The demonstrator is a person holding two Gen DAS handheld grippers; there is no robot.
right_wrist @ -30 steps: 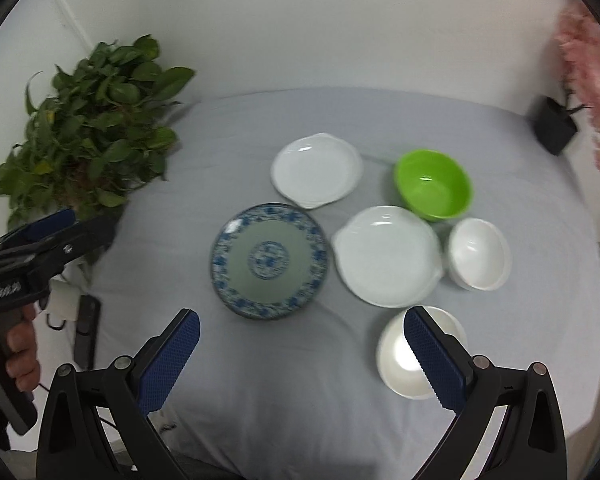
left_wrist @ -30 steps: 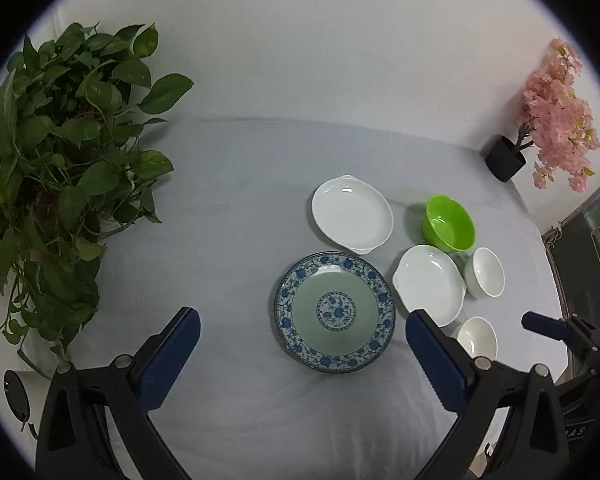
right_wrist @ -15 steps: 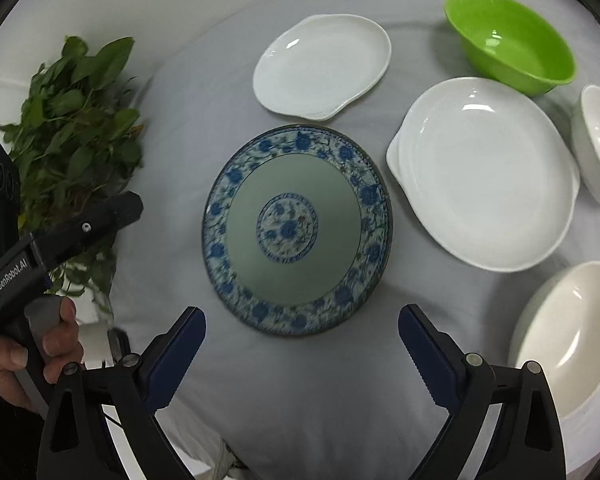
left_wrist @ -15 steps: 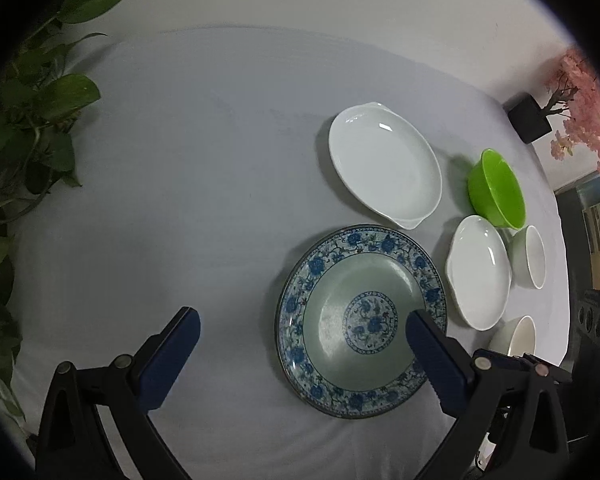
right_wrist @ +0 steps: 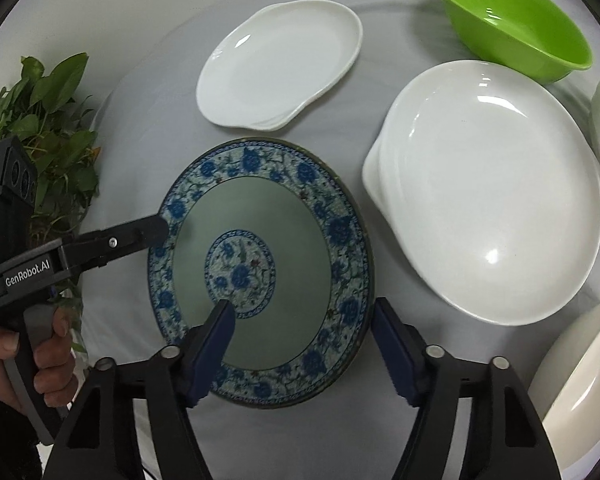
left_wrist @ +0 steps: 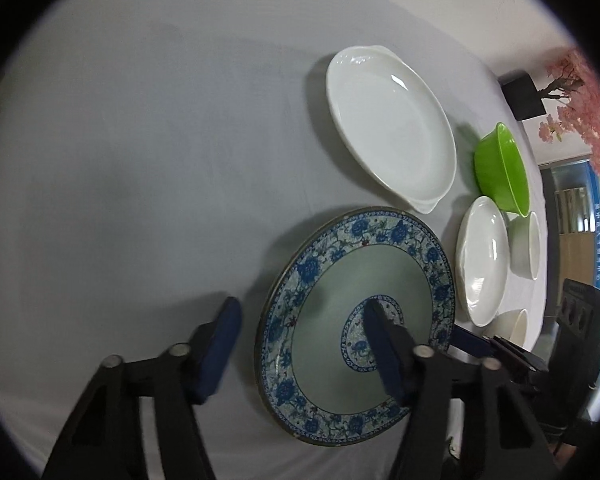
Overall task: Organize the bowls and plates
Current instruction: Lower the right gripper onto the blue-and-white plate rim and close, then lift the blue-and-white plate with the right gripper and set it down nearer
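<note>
**Both claws closing over the rims of the blue-patterned plate**

Your left claw (left_wrist: pixel 302 344) straddles the left rim of the blue-patterned plate (left_wrist: pixel 360 304): one blue ribbed pad hangs outside the edge over the cloth, the other above the glazed green well. Its jaws are closing with the rim between them, and neither pad presses on it yet. Your right claw (right_wrist: pixel 302 348) does the same at the near right rim of that plate (right_wrist: pixel 260 256), one pad above the floral centre, the other just outside the edge; its jaws are also closing, with no grip made.

The plate is round, glossy ceramic, with a blue flower border, a plain pale green ring and a thin dark lip. It lies flat near the middle of the worktop (left_wrist: pixel 140 160), which is covered by a smooth, matte grey cloth.

Beyond it sits an oval white dish (right_wrist: pixel 280 64) with small moulded handles, apart from the plate. A larger glossy white dish (right_wrist: pixel 488 192) lies just to the right, its edge near the plate's rim. A bright green bowl (right_wrist: pixel 512 16) with flared walls stands behind that, and white bowls (right_wrist: pixel 576 380) crowd the right edge.

The widest bare cloth is on the left in the left wrist view, up to the leafy plant (right_wrist: pixel 48 120).
</note>
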